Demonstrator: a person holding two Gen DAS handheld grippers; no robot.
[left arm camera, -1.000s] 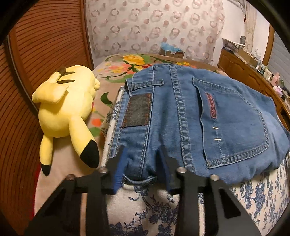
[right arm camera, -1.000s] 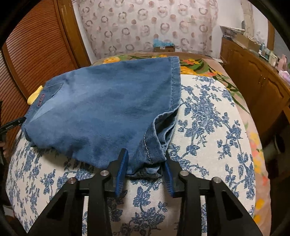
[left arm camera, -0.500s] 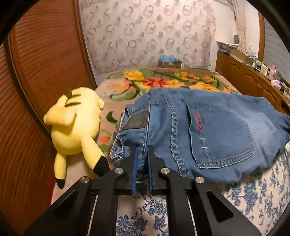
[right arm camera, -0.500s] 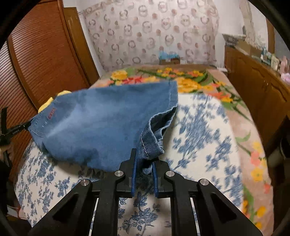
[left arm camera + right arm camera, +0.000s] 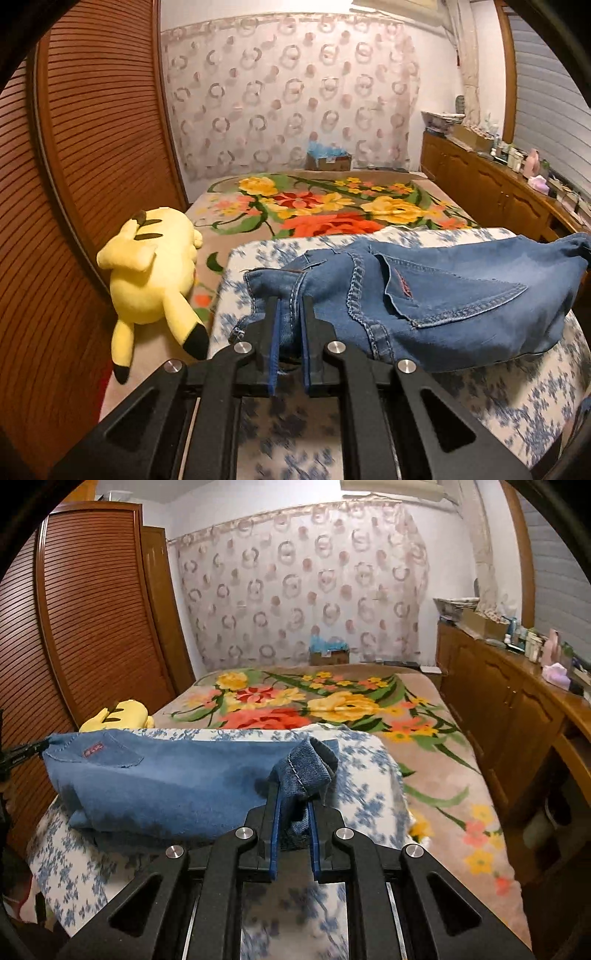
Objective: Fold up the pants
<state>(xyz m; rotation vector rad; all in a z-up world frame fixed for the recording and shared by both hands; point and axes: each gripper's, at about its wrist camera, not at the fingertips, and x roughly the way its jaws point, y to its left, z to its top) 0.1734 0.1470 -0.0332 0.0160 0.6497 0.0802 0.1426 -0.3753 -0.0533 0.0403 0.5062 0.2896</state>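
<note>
- In the left wrist view, a yellow plush toy (image 5: 151,280) lies at about 9 o'clock, on the bed (image 5: 332,210) next to the brown slatted door (image 5: 81,147).
- The left tool (image 5: 290,325) sits at 6 o'clock. Its two blue pads are close together and pinch a bunched bit of the jeans (image 5: 443,306) at the waist end.
- The jeans spread out from the left tool toward 3 o'clock. They lie on a white cloth with blue flowers (image 5: 480,391), and a back pocket faces up.
- Behind the jeans, at 12 o'clock, the bed has a blanket with big red and yellow flowers.
- In the right wrist view, the jeans (image 5: 177,779) lie from 9 o'clock to the middle.
- The right tool (image 5: 293,812) is at 6 o'clock. Its pads are narrow and grip a folded, rolled-up edge of the jeans that sticks up between them.
- A wooden cabinet (image 5: 517,709) with small bottles on top runs along at 3 o'clock.
</note>
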